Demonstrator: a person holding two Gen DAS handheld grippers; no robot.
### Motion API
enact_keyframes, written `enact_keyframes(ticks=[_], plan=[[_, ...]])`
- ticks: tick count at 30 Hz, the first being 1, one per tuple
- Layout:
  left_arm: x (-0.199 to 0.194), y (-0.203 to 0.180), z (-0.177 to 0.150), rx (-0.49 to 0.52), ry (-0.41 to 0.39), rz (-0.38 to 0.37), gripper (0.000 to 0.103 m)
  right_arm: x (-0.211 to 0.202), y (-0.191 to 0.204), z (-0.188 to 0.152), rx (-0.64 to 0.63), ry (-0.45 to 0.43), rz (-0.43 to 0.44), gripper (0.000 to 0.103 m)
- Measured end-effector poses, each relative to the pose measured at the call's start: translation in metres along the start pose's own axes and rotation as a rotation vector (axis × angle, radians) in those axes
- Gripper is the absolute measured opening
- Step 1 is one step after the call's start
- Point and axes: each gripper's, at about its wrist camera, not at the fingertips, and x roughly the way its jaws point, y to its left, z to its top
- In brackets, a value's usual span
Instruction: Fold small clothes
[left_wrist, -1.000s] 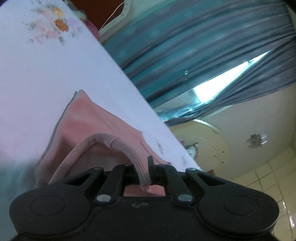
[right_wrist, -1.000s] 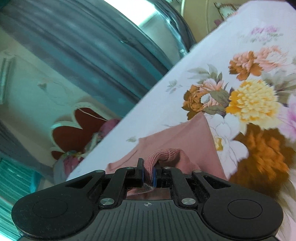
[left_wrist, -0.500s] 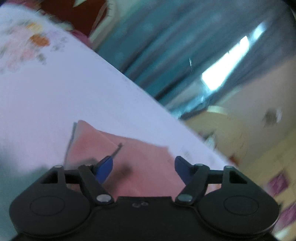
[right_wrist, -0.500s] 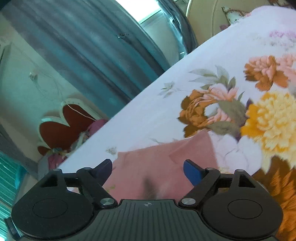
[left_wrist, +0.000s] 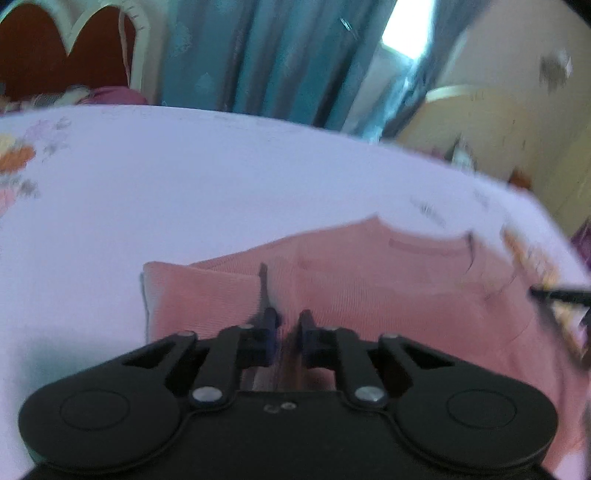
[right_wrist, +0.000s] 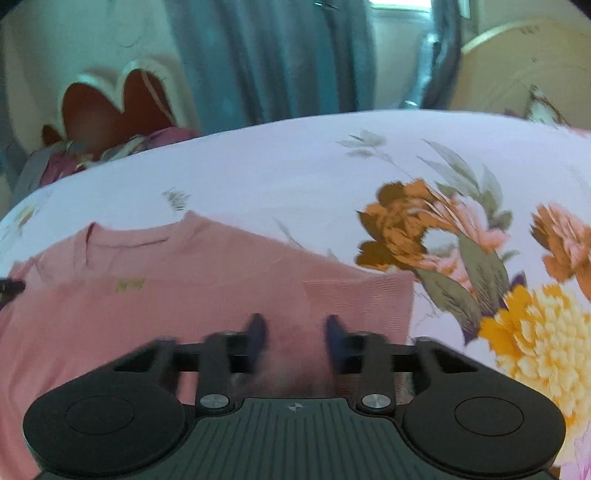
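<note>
A small pink knit top (left_wrist: 388, 288) lies flat on a white flowered bedsheet (left_wrist: 221, 177), neckline away from me, sleeves folded in. It also shows in the right wrist view (right_wrist: 203, 291). My left gripper (left_wrist: 288, 325) is over the top's near left part, its jaws a narrow gap apart with pink cloth showing between them; blur hides whether it grips. My right gripper (right_wrist: 293, 332) is over the near right part, jaws partly open with nothing held between them.
The sheet in the right wrist view (right_wrist: 332, 166) has big orange and yellow flowers (right_wrist: 517, 332) to the right of the top. Teal curtains (left_wrist: 277, 55), a heart-shaped red headboard (right_wrist: 107, 107) and pillows stand beyond the bed's far edge.
One second ago both grippers were shut on the top's ribbed cuffs. They let go and opened wide, then swung level over the top; both jaws have since narrowed, the left nearly shut.
</note>
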Motion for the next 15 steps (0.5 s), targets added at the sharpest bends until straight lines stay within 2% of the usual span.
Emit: enact_keyframes(ticks=[1,5,8,13,15], plan=[[0.006,0.006,0.006,-0.021,-0.022,-0.001,0.009,-0.002,-0.002,0.0,0.016,-0.022,0.003,0.009],[-0.013,0.015,-0.004,-0.115,-0.127,-0.047,0.008,-0.023,-0.01,-0.001,0.081,-0.15,0.002,0.009],[-0.015,0.014,-0.006,-0.144,-0.159,-0.049,0.008,-0.026,-0.008,0.001,0.092,-0.196,-0.012,0.009],[0.008,0.011,0.002,-0.151,-0.134,-0.012,0.008,0.008,-0.012,0.002,0.133,-0.085,-0.077,0.009],[0.009,0.011,0.005,-0.148,-0.126,-0.008,0.008,0.008,-0.014,0.0,0.157,-0.082,-0.081,0.009]])
